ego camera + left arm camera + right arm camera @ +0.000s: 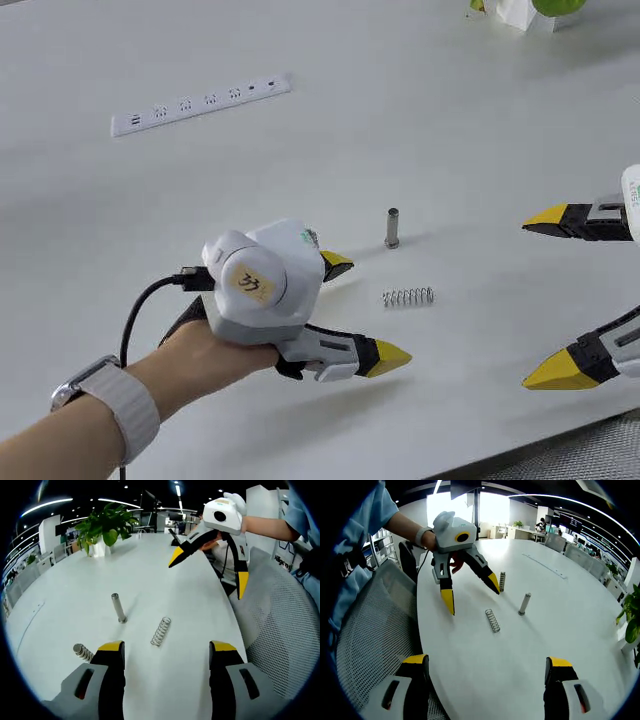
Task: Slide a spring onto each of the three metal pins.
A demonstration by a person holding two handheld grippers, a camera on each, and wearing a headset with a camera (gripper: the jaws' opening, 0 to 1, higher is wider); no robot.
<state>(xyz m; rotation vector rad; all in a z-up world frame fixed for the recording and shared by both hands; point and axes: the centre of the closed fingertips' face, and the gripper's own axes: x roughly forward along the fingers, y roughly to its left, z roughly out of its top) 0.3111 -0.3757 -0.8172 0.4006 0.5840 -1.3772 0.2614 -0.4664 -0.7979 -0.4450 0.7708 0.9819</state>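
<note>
As left gripper (pixel 368 310) & right gripper (pixel 542 298) both gape empty, best pinch spring (pixel 407 296), lying flat at 5 o'clock from bare pin (pixel 392 228), near one end so other end threads on.

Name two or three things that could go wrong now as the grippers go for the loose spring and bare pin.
The small coiled metal spring lies loose on the smooth white table; a jaw may set it rolling. The short grey metal pin stands free nearby and might be toppled. A spring-covered pin close beside the left gripper could be bumped.
</note>
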